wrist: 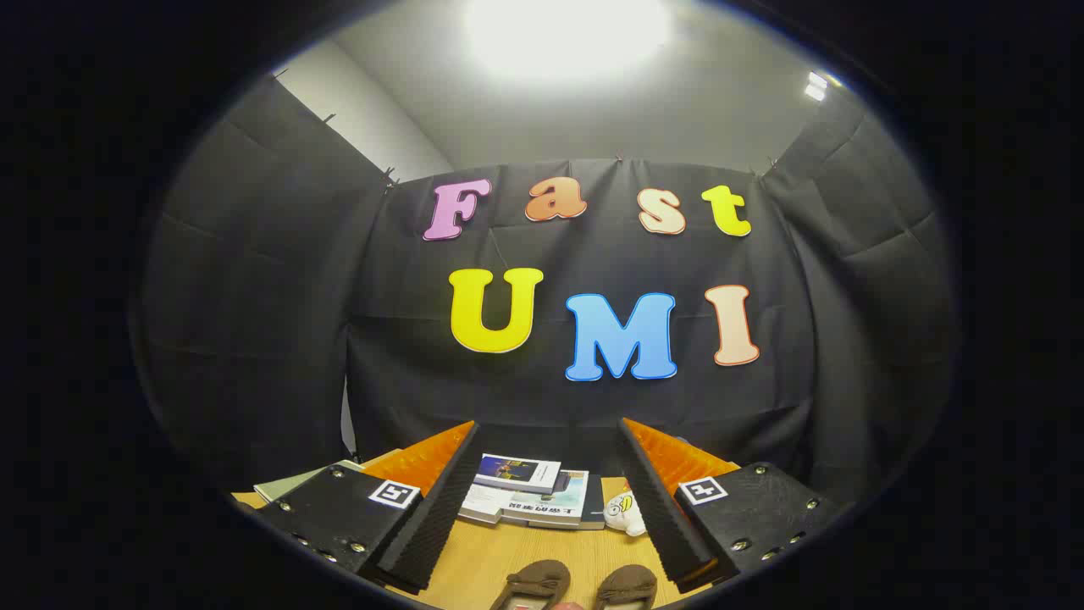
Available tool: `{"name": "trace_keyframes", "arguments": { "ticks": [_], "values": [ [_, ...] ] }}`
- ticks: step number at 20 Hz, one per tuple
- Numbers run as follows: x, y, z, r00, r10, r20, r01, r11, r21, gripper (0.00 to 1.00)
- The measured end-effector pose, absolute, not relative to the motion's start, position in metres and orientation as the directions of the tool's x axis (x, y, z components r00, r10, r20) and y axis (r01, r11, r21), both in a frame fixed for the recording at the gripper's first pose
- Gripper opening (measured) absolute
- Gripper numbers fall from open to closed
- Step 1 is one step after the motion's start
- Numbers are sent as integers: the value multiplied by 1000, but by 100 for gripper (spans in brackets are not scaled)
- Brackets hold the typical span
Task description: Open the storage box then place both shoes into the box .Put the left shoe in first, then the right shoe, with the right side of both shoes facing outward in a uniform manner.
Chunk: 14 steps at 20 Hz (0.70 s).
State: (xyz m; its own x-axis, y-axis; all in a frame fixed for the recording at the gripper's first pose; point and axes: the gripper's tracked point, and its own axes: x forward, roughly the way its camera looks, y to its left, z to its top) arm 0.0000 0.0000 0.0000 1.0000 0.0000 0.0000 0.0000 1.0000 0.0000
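The hand-held gripper [546, 508] is hovering above the wooden table [500, 559] with its two fingers standing wide apart, gripping nothing. Each finger is carrying one square marker tag on its upper face, so two tags are showing in all.

Between the fingers and close below them, two brown shoes are lying side by side on the table. The left shoe [533, 583] is sitting nearer the left finger, the right shoe [627, 585] nearer the right finger, and both are pointing their toes ahead. Only the toe halves are showing; the heels are being cut off beneath the gripper, so which side of each shoe is facing outward is hard to make out.

Further ahead, still between the fingers, books [525, 491] are lying in a loose stack; about three are countable, though the fingers are hiding their ends. One small white plush toy [625, 512] is resting just beside the right finger, partly covered by it. Beyond the left finger, one pale flat thing [296, 481], perhaps another book, is peeking out.

The booth's black cloth wall [254, 296] is hanging beyond everything, with one bright ceiling light [563, 30] glaring overhead.
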Motion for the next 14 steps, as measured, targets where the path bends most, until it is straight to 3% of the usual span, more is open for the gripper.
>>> {"name": "trace_keyframes", "arguments": {
  "ticks": [14],
  "values": [
    [1,-5,-6,1000,-15,-14,16,1000,14,96]
  ]
}}
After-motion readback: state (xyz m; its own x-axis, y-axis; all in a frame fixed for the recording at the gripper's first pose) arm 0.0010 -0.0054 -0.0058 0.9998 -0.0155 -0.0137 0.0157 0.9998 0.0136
